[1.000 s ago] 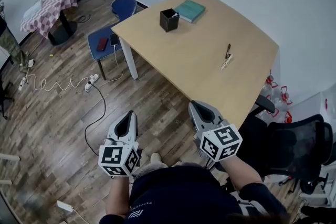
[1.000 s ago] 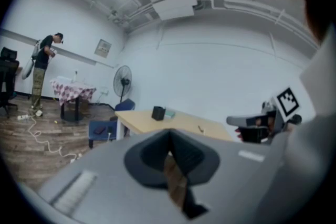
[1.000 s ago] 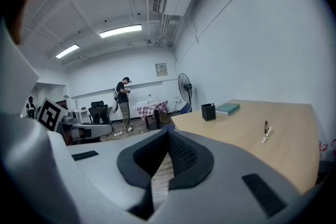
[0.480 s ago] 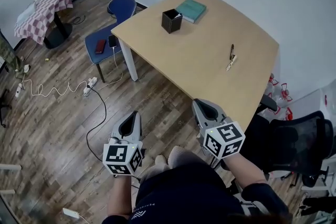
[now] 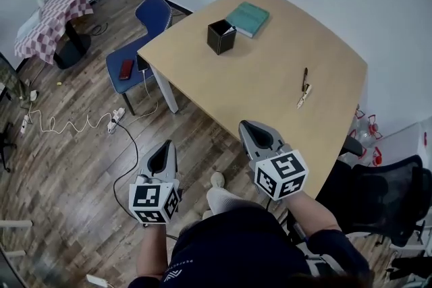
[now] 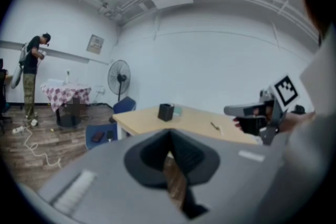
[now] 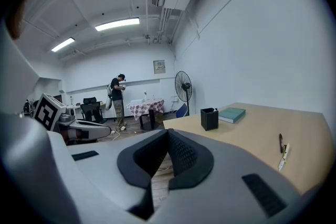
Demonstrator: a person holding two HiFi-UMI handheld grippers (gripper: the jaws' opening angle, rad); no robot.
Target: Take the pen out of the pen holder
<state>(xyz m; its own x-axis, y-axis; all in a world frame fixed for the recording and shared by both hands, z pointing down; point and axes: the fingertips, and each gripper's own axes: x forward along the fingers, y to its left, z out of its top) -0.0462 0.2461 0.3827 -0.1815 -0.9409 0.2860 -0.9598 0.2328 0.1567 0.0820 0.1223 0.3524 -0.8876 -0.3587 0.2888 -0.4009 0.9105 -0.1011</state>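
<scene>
Both grippers are held level in front of the person, over the wood floor. The left gripper (image 5: 164,148) has its jaws together with nothing between them. The right gripper (image 5: 250,128) is closed and empty too, and from the head view its tip sits at the near edge of the worktop (image 5: 236,88).

Further in, towards the right side, a dark pen (image 5: 305,77) lies flat on the worktop, with a slim white thing (image 5: 302,99) just beside its near end. The black holder (image 5: 221,36) stands upright well apart from them, near the far left corner. Whether it contains anything cannot be made out. A teal book (image 5: 252,18) lies just behind it. A blue chair (image 5: 145,27) stands past the left edge.
</scene>
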